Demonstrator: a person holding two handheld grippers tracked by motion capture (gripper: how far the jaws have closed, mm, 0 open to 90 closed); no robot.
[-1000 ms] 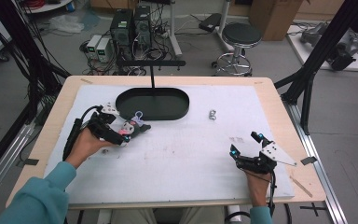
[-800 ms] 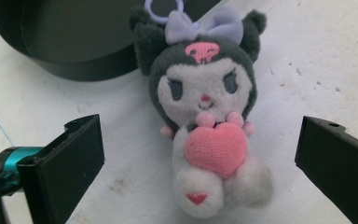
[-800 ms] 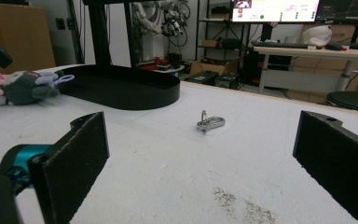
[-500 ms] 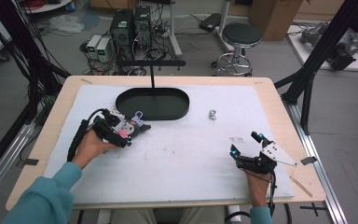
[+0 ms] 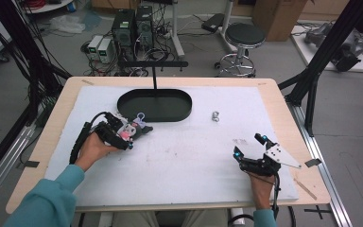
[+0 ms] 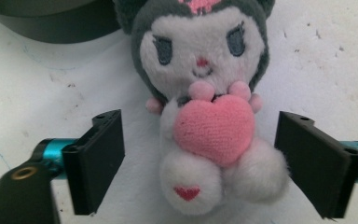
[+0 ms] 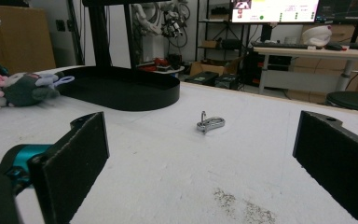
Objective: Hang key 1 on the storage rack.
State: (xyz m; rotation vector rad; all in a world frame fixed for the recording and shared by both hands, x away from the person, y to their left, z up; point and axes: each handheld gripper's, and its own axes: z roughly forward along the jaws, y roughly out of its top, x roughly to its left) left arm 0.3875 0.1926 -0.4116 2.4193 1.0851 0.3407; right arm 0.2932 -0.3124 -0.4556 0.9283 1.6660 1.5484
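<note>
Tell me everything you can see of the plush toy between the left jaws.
The plush toy is a soft, fuzzy doll: dark grey hood, white face with stitched eyes, pink heart held at its chest, small red heart on one foot. It lies face up on the white mat beside the black tray, between the left gripper's closing jaws, gaps both sides.

The left gripper point(image 5: 133, 134), held in the left hand point(image 5: 93, 147) on a teal-sleeved forearm reaching in from the lower left, lies low and points toward the table's far side. Its jaws have just been closing, yet both black pads point(image 6: 99, 158) stand clear on either side. The right gripper point(image 5: 250, 146), in the right hand point(image 5: 259, 184), rests level with its jaws spread wide.
</note>
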